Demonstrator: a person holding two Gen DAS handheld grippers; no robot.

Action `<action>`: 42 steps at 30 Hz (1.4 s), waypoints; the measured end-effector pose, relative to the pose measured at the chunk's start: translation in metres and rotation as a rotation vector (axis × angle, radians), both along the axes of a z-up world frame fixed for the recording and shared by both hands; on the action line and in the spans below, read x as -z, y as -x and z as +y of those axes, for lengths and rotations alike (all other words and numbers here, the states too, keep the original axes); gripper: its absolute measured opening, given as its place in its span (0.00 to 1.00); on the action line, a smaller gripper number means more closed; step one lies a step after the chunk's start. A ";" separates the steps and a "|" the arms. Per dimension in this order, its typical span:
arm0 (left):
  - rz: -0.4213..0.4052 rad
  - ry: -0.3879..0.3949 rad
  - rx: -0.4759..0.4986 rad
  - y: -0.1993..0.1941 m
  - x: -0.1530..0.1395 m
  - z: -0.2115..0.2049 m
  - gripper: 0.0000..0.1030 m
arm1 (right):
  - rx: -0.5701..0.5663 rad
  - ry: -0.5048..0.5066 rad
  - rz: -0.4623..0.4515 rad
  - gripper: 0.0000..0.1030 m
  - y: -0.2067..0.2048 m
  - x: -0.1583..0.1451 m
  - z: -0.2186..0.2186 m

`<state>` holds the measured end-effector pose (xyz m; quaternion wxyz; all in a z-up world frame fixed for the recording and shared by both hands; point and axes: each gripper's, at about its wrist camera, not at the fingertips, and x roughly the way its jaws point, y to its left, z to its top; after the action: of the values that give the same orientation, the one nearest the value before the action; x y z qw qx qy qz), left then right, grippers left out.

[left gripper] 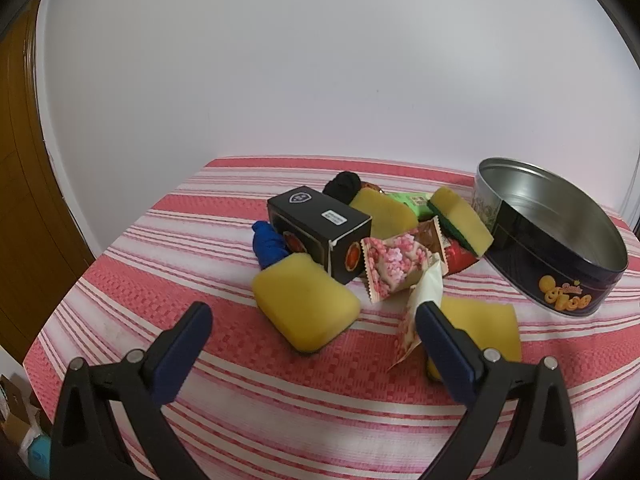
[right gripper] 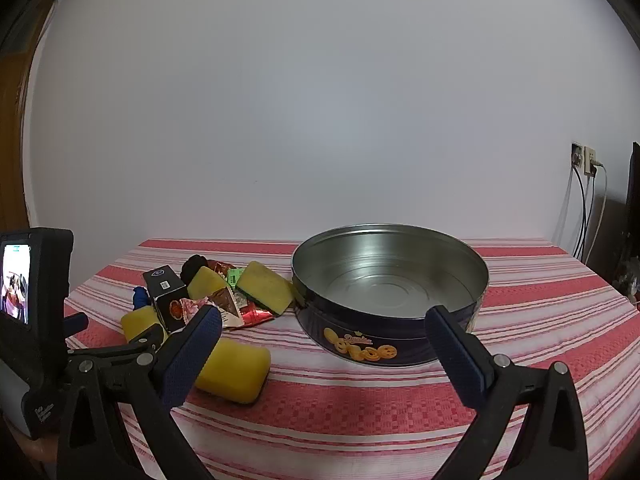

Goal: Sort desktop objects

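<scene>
Both tongs wide open & empty, left tongs low over nearest sponge, right tongs facing tin, prob. ready to sort; pile w/ black box mid-bench, empty tin at its right.

White wall; 2 sockets with cables.

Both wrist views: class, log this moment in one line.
left hand-held gripper: open | right hand-held gripper: open | round dark-blue metal cookie tin: empty | rounded yellow sponge: on table
</scene>
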<state>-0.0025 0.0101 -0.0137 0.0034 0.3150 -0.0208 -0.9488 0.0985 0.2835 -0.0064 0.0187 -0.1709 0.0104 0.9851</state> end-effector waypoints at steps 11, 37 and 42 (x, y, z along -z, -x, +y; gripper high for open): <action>-0.005 0.000 -0.002 -0.002 0.002 0.000 1.00 | -0.002 -0.001 -0.005 1.00 0.000 0.001 -0.001; -0.108 -0.011 0.083 -0.004 0.018 -0.053 1.00 | -0.497 -0.104 -0.355 0.99 0.079 0.045 -0.041; -0.127 -0.064 0.063 0.006 0.018 -0.056 1.00 | -0.607 -0.170 -0.442 0.99 0.102 0.056 -0.060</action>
<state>-0.0084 -0.0455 -0.0321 -0.0376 0.3735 -0.0007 -0.9269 -0.0035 0.2233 -0.0626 -0.2577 -0.3724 -0.1265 0.8826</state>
